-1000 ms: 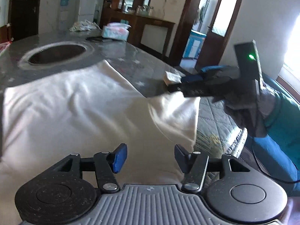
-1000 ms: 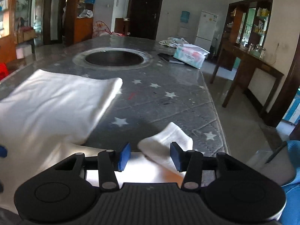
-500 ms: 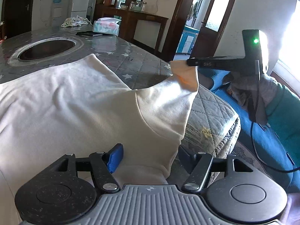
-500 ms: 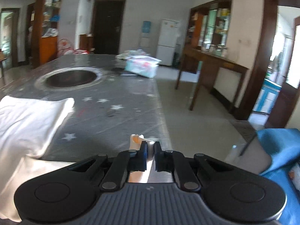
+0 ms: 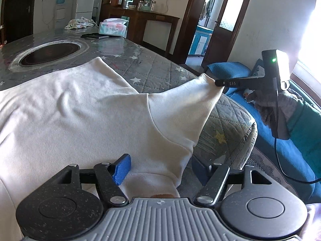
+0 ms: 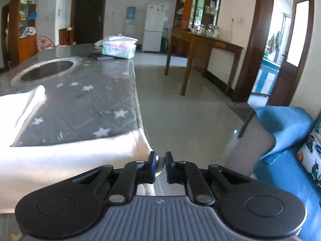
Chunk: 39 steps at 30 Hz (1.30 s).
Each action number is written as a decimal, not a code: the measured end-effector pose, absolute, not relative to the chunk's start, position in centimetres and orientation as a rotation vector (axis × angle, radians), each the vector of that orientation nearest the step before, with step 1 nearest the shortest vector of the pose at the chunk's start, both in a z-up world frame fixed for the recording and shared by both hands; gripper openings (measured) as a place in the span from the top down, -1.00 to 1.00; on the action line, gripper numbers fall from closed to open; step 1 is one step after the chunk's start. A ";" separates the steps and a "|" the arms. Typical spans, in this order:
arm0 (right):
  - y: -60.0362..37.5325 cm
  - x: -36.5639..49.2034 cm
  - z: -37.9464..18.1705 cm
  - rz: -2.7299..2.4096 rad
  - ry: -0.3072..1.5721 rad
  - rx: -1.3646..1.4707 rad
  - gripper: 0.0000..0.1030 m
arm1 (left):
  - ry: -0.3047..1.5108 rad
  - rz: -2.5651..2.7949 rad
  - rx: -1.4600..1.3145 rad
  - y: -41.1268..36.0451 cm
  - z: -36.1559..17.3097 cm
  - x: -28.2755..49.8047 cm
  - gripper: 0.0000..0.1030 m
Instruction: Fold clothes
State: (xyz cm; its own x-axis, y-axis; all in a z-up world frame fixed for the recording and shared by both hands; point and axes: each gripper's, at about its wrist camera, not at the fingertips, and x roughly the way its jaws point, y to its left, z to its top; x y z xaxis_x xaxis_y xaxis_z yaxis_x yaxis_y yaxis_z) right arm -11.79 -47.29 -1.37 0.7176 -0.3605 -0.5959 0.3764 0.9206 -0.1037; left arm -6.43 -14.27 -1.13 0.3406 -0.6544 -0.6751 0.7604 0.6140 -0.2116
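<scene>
Sleeve (image 5: 192, 98) pulled out further | right hand-held gripper (image 6: 159, 161) clamps it | left hand-held gripper (image 5: 160, 170) agape

Grey star-quilted table (image 5: 156, 74) with white garment (image 5: 80, 116), tissue pack (image 5: 113, 28), crumpled cloth (image 5: 80, 23), dark flat object (image 5: 94, 36).

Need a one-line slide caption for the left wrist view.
Right gripper pulls the white shirt's sleeve outward; left gripper open.
</scene>
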 end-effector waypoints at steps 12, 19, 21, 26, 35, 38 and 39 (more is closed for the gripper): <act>-46.1 -10.8 -0.6 -0.277 0.611 0.068 0.28 | 0.810 -0.910 0.170 -14.8 -1.0 -6.7 -0.47; -47.0 -9.5 -2.0 -0.314 0.655 0.065 -0.02 | 0.814 -0.903 0.177 -15.0 -1.0 -6.8 -0.48; -47.8 -9.9 -2.1 -0.347 0.654 0.083 -0.03 | 0.814 -0.902 0.177 -15.0 -1.0 -6.9 -0.48; -47.5 -11.8 -1.4 -0.316 0.638 0.045 -0.19 | 0.814 -0.902 0.177 -15.1 -1.0 -6.9 -0.54; -40.7 -14.0 0.2 -0.065 0.589 -0.094 -0.86 | 0.811 -0.900 0.176 -15.3 -1.1 -7.0 -0.58; -37.8 -14.1 -0.7 -0.018 0.589 -0.195 -0.93 | 0.810 -0.899 0.175 -15.2 -1.1 -7.0 -0.58; -37.0 -14.1 -1.0 -0.013 0.592 -0.226 -0.94 | 0.809 -0.898 0.174 -15.2 -1.1 -7.0 -0.58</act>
State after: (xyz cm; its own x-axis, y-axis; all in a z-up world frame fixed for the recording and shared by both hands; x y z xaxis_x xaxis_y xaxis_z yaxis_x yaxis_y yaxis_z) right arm -14.08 -37.05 -1.00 0.8304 -0.0765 -0.5518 -0.0526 0.9753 -0.2144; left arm -6.97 -15.20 -1.08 0.3558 -0.6290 -0.6912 0.7530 0.6310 -0.1866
